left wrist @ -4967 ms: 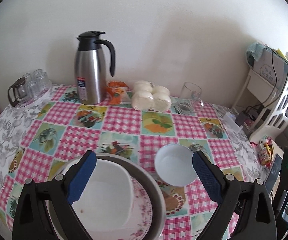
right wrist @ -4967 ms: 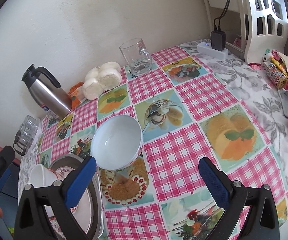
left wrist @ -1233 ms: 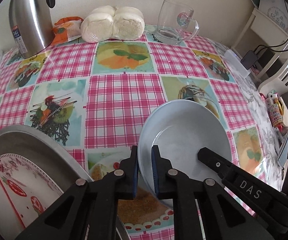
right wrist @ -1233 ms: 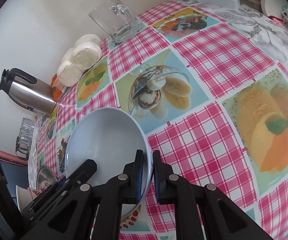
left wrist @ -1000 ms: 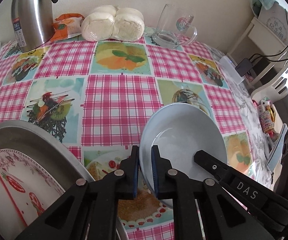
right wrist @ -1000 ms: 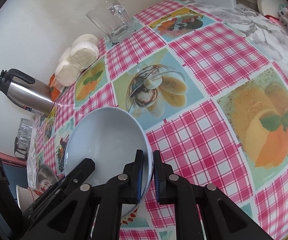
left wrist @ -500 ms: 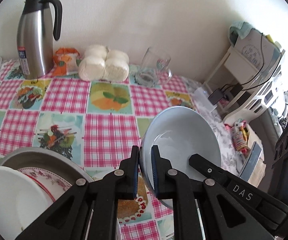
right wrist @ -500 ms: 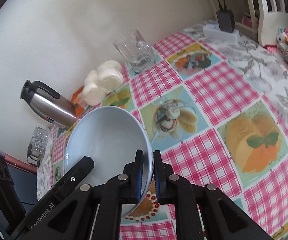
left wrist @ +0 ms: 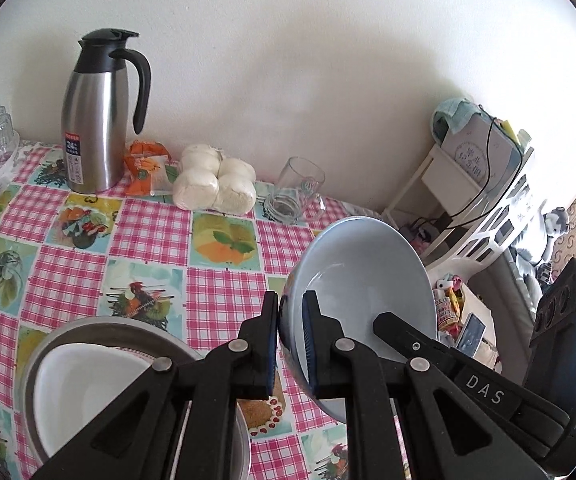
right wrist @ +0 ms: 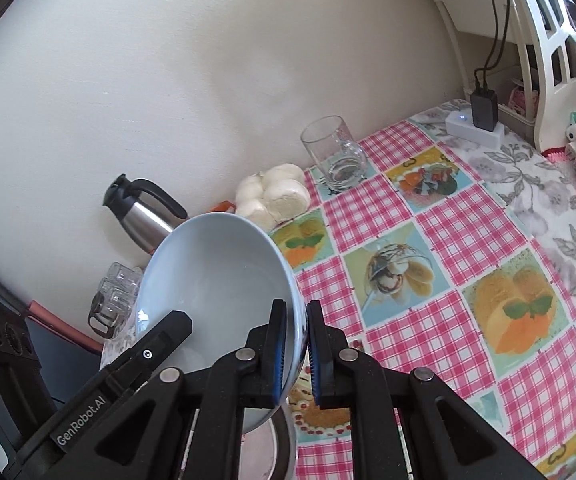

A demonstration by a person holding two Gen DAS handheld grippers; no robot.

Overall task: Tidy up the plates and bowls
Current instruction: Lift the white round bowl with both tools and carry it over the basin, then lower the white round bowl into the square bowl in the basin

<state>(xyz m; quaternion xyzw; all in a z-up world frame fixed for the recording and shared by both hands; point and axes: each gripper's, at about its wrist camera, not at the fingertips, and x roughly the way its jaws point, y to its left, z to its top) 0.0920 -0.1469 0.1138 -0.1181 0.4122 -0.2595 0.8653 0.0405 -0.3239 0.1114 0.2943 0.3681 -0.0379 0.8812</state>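
Grippers are both clamping your pale blue bowl (left wrist: 362, 276): left gripper (left wrist: 290, 342) and right gripper (right wrist: 297, 354) pinching opposite rims above the table (left wrist: 148, 236).

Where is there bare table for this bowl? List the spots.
Free: the checked cloth between the buns and the metal basin, and the cloth right of the glass mug. Crowded: the wall edge, with jug, snack packet, buns and mug.
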